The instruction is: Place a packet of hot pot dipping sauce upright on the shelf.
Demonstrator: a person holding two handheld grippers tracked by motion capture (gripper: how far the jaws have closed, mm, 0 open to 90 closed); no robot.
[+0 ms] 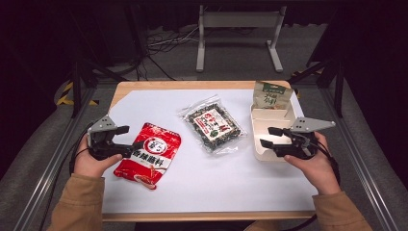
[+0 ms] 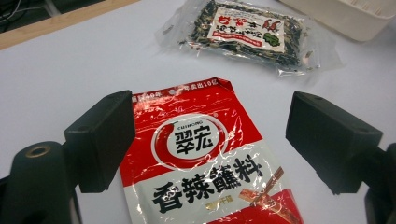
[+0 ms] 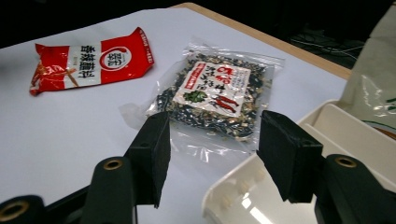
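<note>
A red seasoning packet (image 1: 148,155) lies flat on the white sheet at the left. My left gripper (image 1: 132,137) hovers at its left edge, open; in the left gripper view the packet (image 2: 205,158) lies between and below the two jaws of that gripper (image 2: 210,135), untouched. A clear packet of dark dried mix (image 1: 213,126) rests in the middle. My right gripper (image 1: 266,136) is open at the left rim of a white tray (image 1: 257,153), with nothing between its jaws. In the right gripper view this gripper (image 3: 212,154) points over the tray corner (image 3: 233,186) toward the clear packet (image 3: 212,93).
A green and white pouch (image 1: 271,95) stands upright at the far end of the tray. The white sheet (image 1: 216,183) covers a wooden table (image 1: 192,85). Metal rails run along both sides, and a white stand (image 1: 238,29) and cables lie on the floor beyond.
</note>
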